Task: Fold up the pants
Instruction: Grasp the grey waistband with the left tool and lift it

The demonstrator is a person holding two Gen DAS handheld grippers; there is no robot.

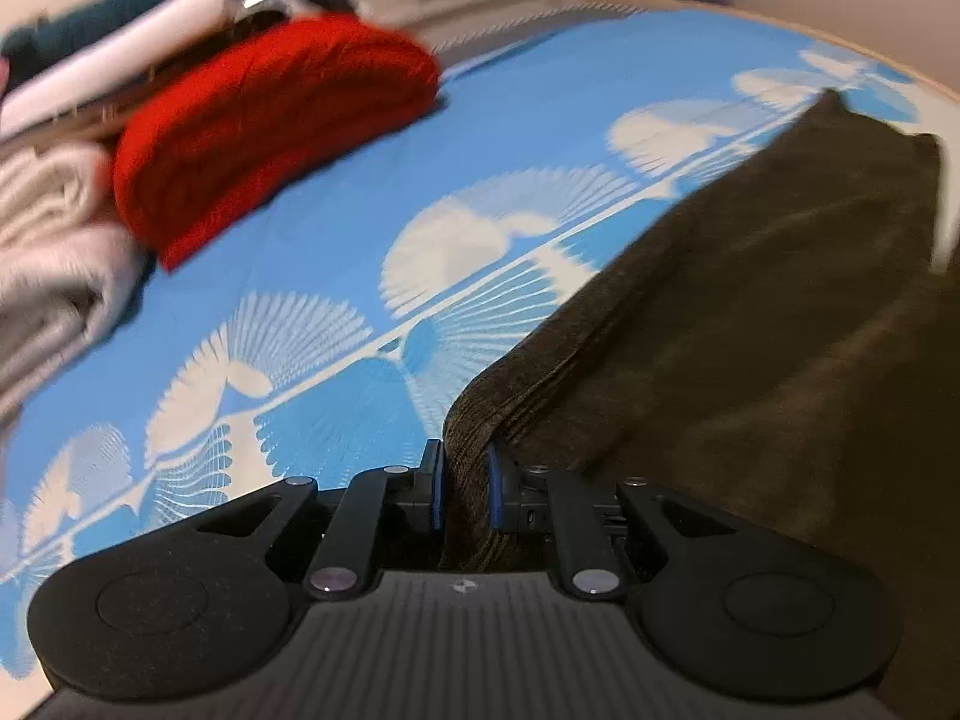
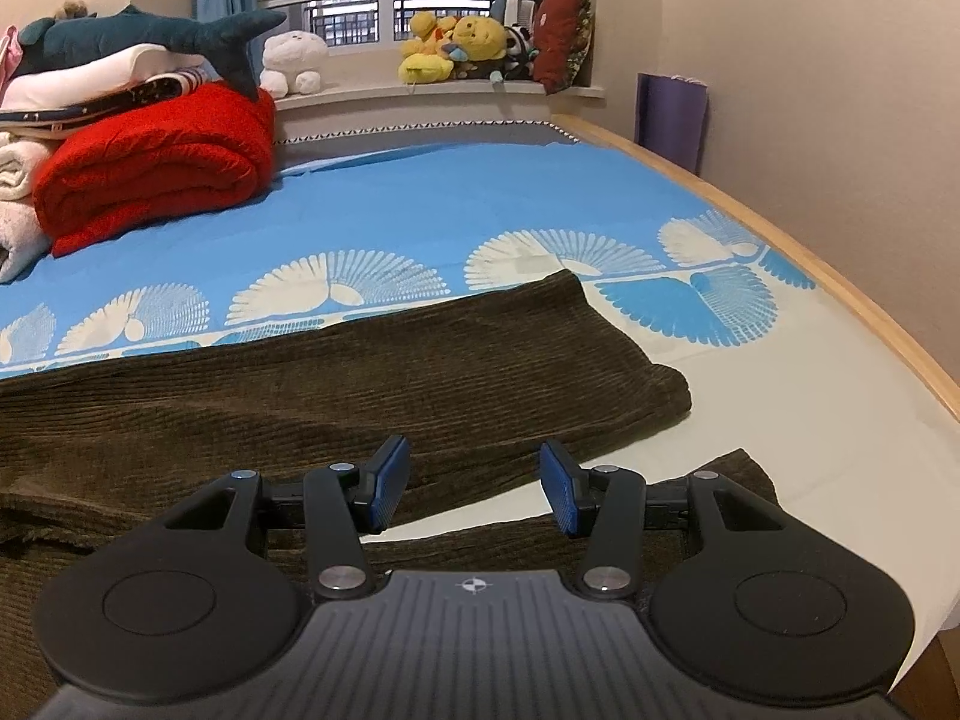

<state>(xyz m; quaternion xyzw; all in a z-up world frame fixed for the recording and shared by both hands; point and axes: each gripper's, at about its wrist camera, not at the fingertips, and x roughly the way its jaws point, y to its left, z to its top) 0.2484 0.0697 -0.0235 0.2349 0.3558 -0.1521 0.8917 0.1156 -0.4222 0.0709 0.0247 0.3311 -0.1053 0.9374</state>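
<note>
Dark brown corduroy pants (image 2: 372, 378) lie spread across the near part of a bed with a blue and white sheet (image 2: 456, 204). In the left wrist view a bunched edge of the pants (image 1: 750, 330) runs between the blue pads, and my left gripper (image 1: 467, 483) is shut on that fold, the cloth trailing off to the right. In the right wrist view my right gripper (image 2: 474, 483) stands open just above the gap between the two pant legs, with nothing between its fingers. The nearer leg (image 2: 708, 474) lies partly hidden under the gripper body.
A rolled red blanket (image 2: 156, 168) and folded pale blankets (image 2: 18, 192) are stacked at the bed's far left, with a shark plush (image 2: 150, 30) on top. Soft toys (image 2: 462, 45) line the window sill. The bed's wooden edge (image 2: 840, 282) curves along the right.
</note>
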